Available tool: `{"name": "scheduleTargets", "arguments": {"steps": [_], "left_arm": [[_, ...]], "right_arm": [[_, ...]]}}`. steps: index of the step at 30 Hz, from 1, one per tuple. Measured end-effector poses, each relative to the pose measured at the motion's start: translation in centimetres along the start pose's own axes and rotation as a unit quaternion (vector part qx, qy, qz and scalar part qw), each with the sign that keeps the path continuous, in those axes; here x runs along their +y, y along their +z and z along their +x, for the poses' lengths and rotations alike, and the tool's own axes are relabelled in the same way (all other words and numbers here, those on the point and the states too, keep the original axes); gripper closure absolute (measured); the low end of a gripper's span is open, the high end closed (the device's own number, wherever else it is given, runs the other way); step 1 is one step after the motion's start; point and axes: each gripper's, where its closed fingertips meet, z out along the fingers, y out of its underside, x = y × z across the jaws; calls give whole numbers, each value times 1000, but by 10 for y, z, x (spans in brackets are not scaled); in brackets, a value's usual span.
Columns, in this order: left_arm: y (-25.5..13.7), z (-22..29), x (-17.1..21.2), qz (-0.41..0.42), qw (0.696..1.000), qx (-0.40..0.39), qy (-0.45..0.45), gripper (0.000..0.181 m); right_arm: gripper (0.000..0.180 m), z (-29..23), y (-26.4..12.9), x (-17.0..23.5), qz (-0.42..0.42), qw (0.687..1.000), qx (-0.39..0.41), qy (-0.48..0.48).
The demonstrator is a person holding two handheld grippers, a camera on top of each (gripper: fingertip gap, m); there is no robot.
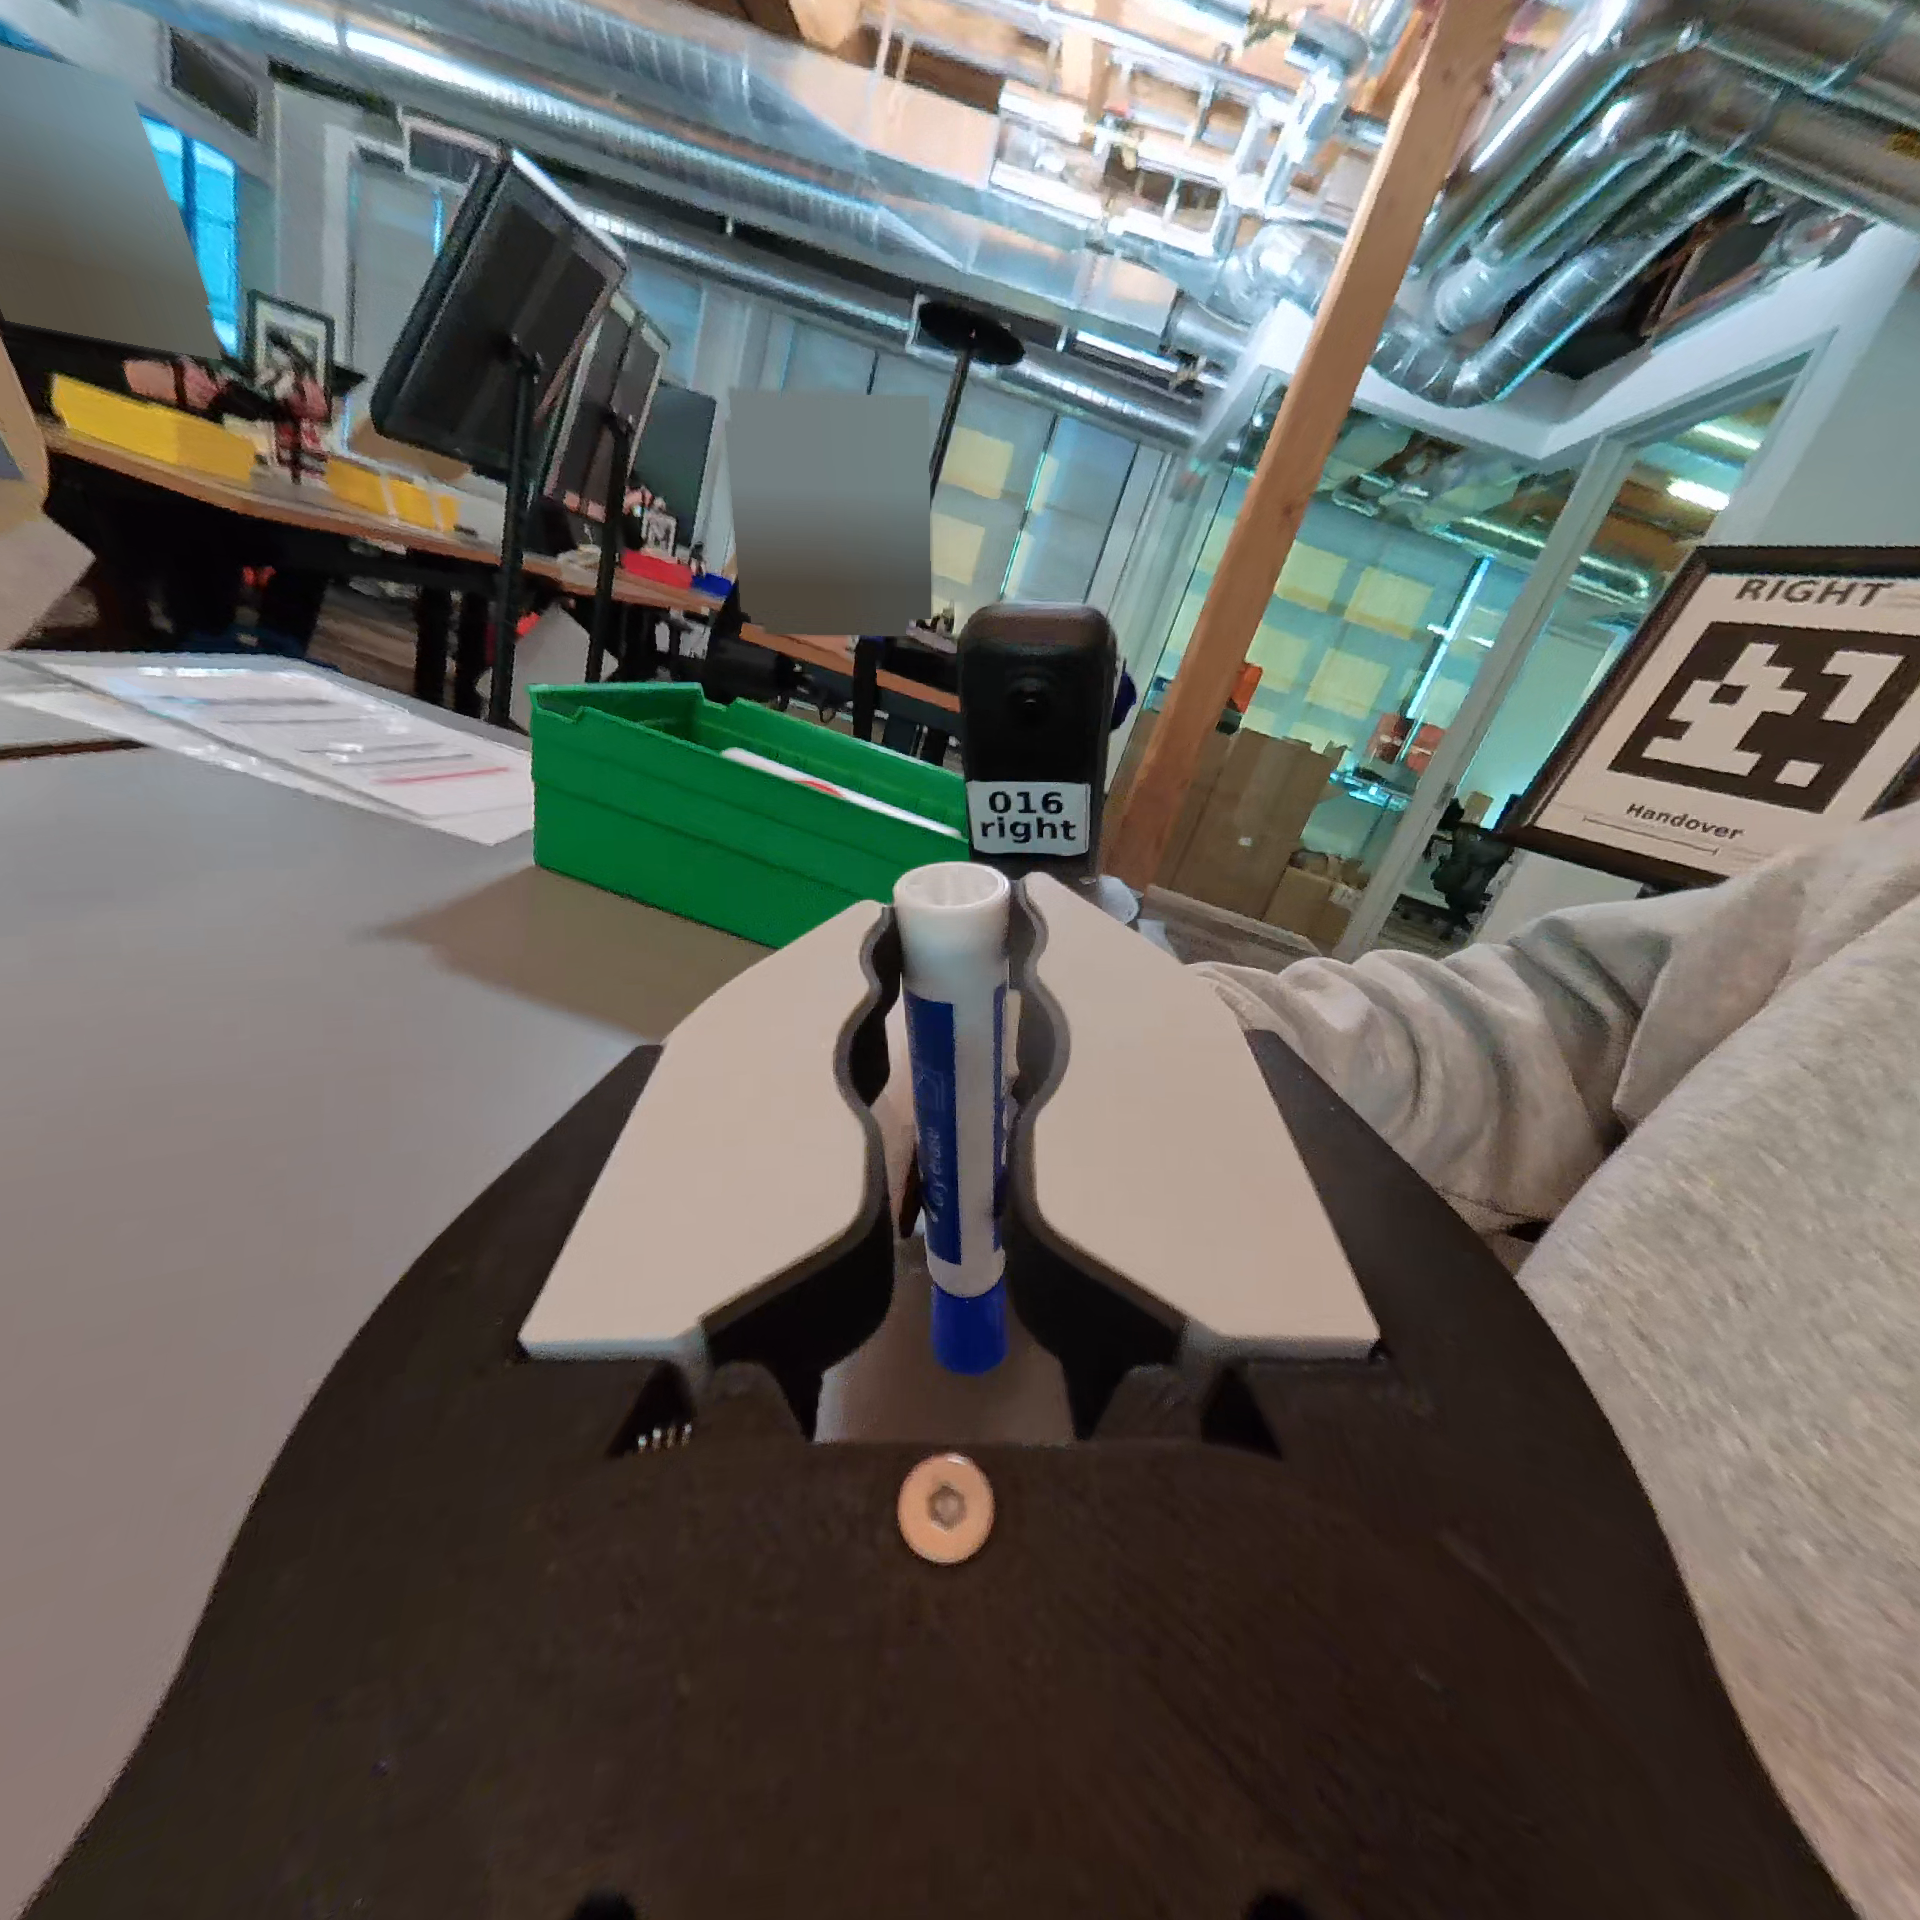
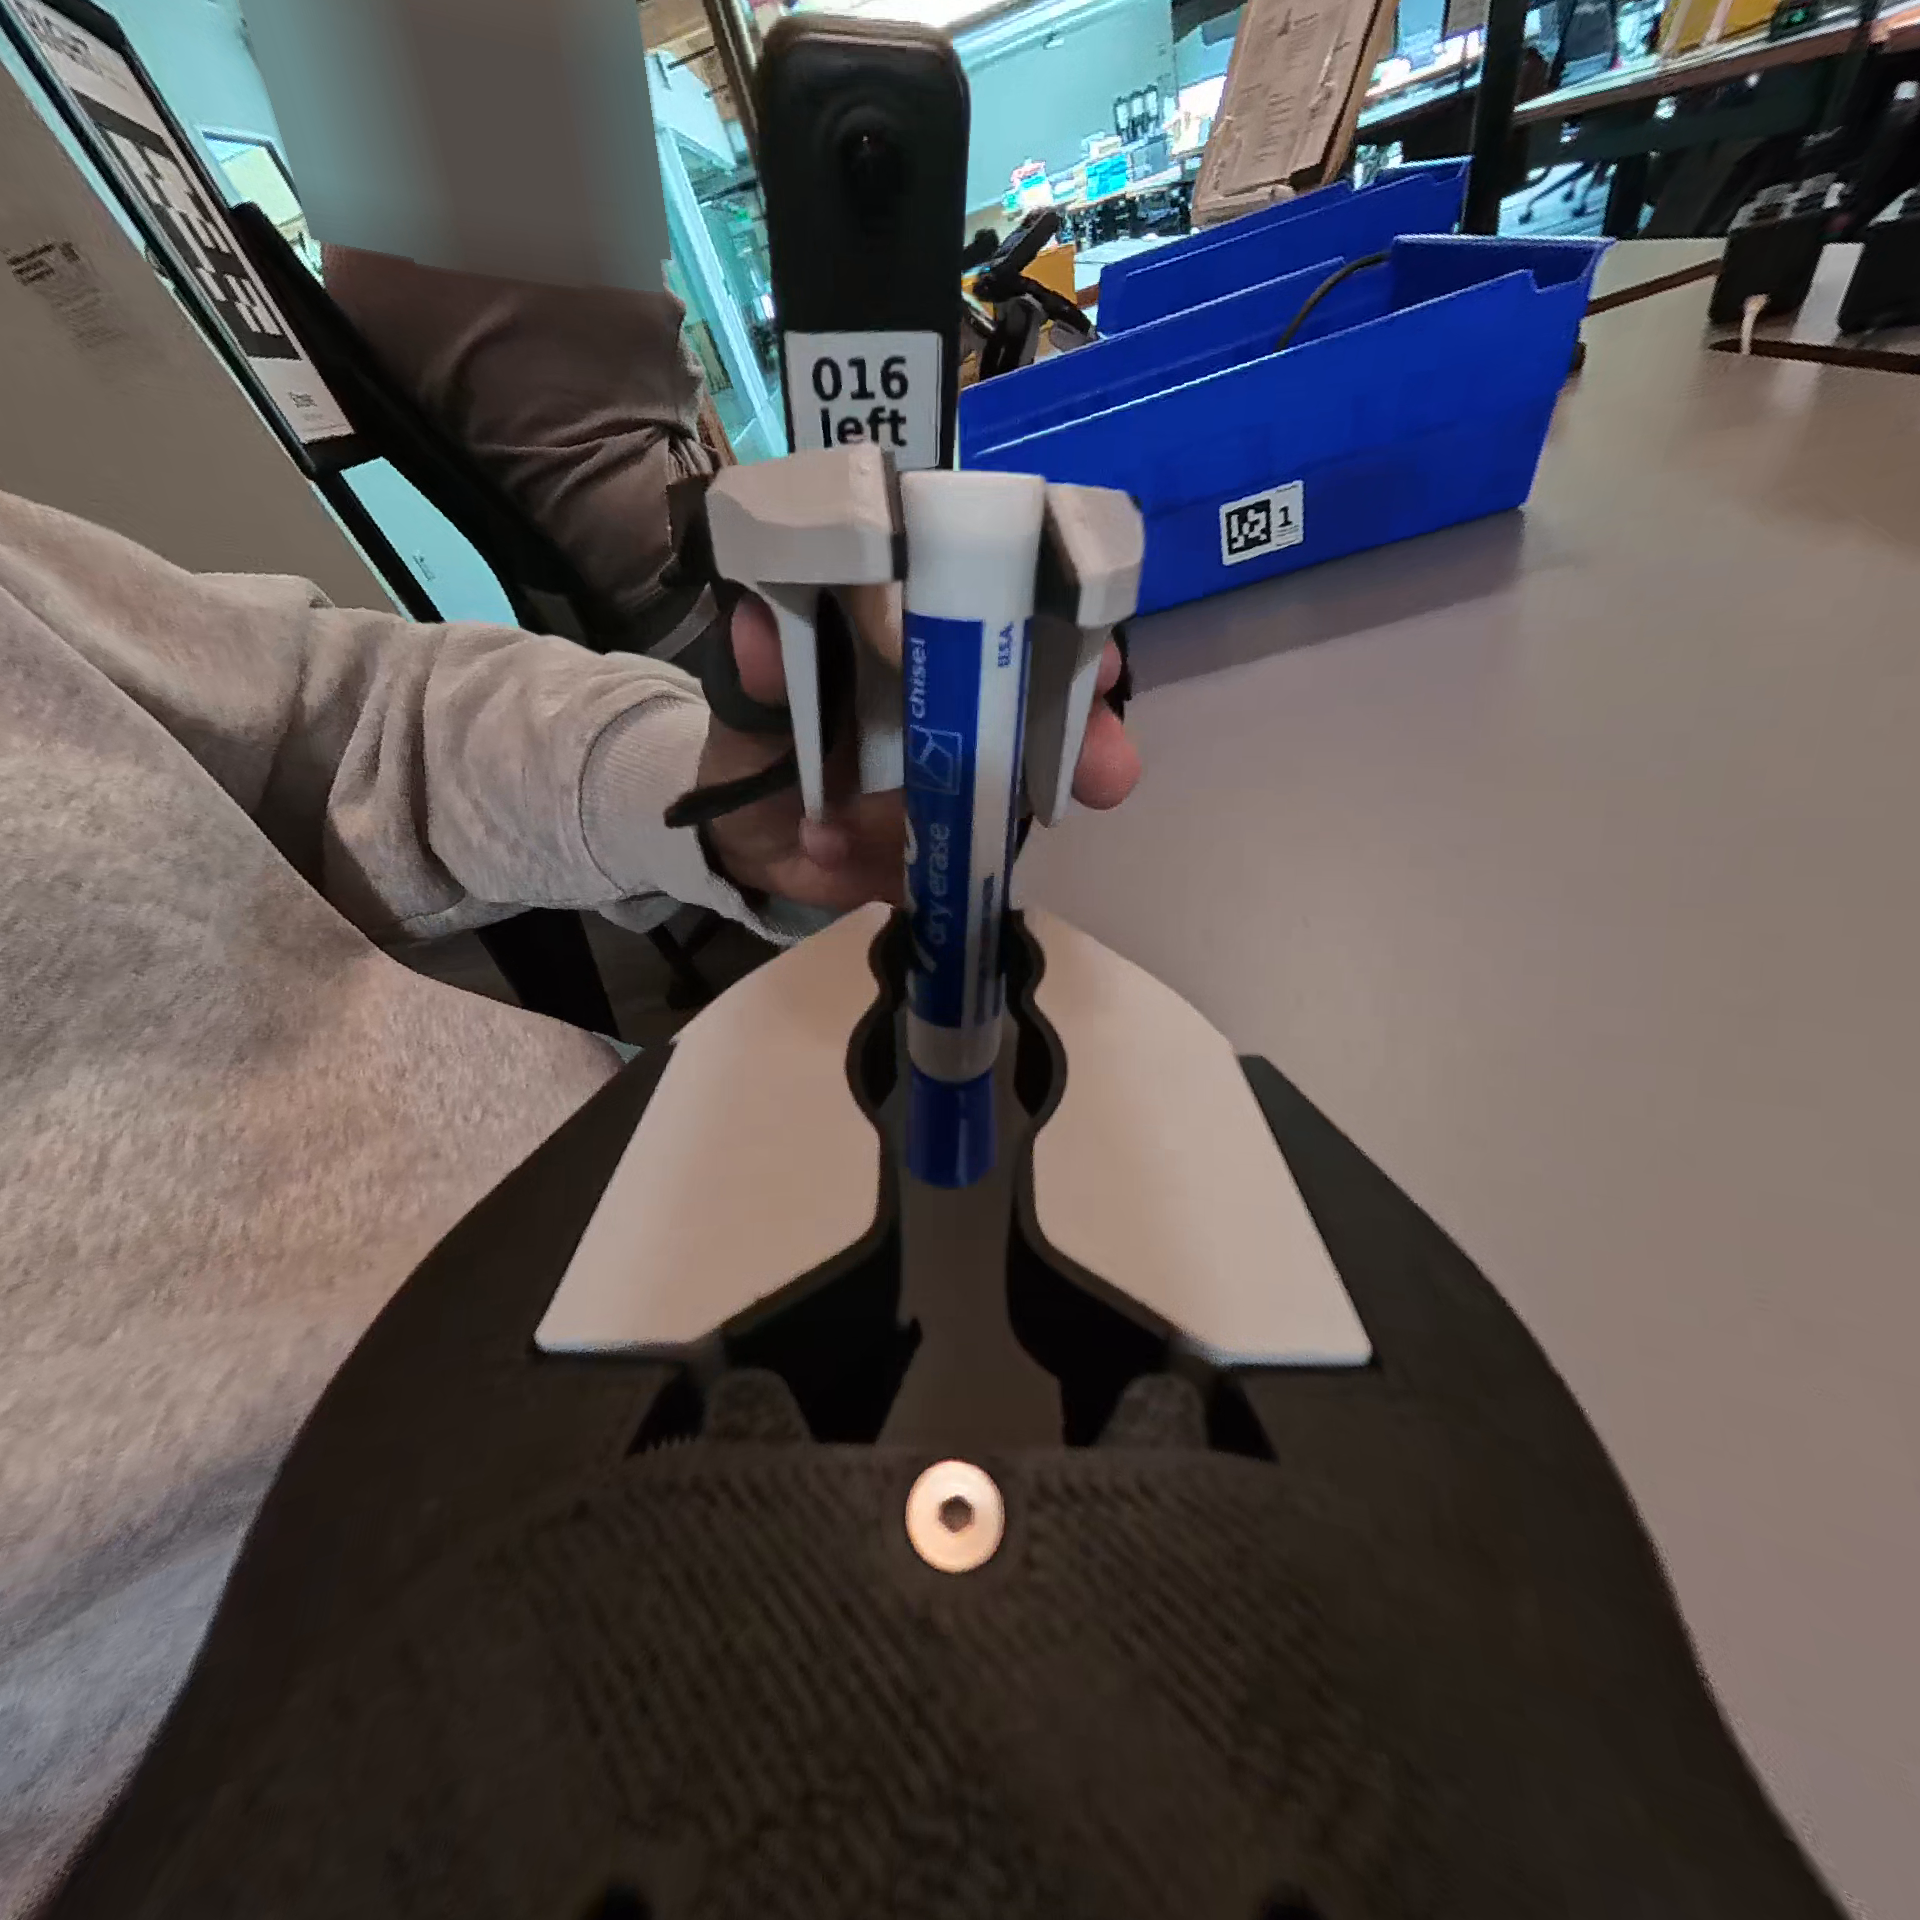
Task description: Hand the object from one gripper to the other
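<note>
A white dry-erase marker with a blue label and blue cap (image 1: 951, 1091) stands roughly upright between both grippers. My left gripper (image 1: 954, 914) is shut on its white upper end. In the right wrist view the left gripper (image 2: 971, 530) faces the camera and clamps the top of the marker (image 2: 966, 727). My right gripper (image 2: 956, 925) is closed around the marker's lower part, just above the blue cap, with the fingers (image 2: 1132, 1091) close against both sides. The right gripper's fingers are hidden in the left wrist view; only its camera body (image 1: 1034, 717) shows.
A grey table (image 1: 260, 1039) lies below. A green bin (image 1: 665, 800) stands behind the left gripper. Blue bins (image 2: 1299, 416) stand at the back right. A framed black-and-white tag sign (image 1: 1787, 707) stands on the right. Grey sleeves (image 2: 312, 727) fill the near side. Spacing between my two grippers at the tips: around 6 centimetres.
</note>
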Motion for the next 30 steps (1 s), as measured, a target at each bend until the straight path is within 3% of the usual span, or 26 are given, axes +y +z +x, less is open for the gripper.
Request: {"name": "scheduleTargets", "arguments": {"steps": [4, 8, 15, 18, 23, 27, 28, 30], "left_arm": [[10, -1, -1, -10, 1000, 3, -4, 160], [9, -7, -5, -3, 1000, -8, -10, 158], [-4, -27, -12, 30, 998, -37, -48, 160], [-12, -34, -16, 50, 995, -51, -66, 159], [-23, -39, -21, 75, 991, -58, -93, 159], [-22, -31, -20, 68, 993, -50, -81, 159], [-21, -28, -20, 66, 994, -48, -75, 158], [-21, -24, -20, 64, 995, -46, -66, 159]], "right_arm": [[158, 3, -12, -5, 35, 999, 4, 24], [134, 16, -27, -19, 90, 994, 35, 42], [109, 39, -48, -38, 152, 981, 118, 5], [113, 35, -34, -28, 108, 988, 109, -14], [134, 20, 1, 6, -18, 997, 77, -22], [148, 12, 13, 16, -54, 996, 63, -17], [159, 12, 15, 18, -60, 996, 60, -15], [160, 12, 16, 19, -64, 996, 56, -8]]}}
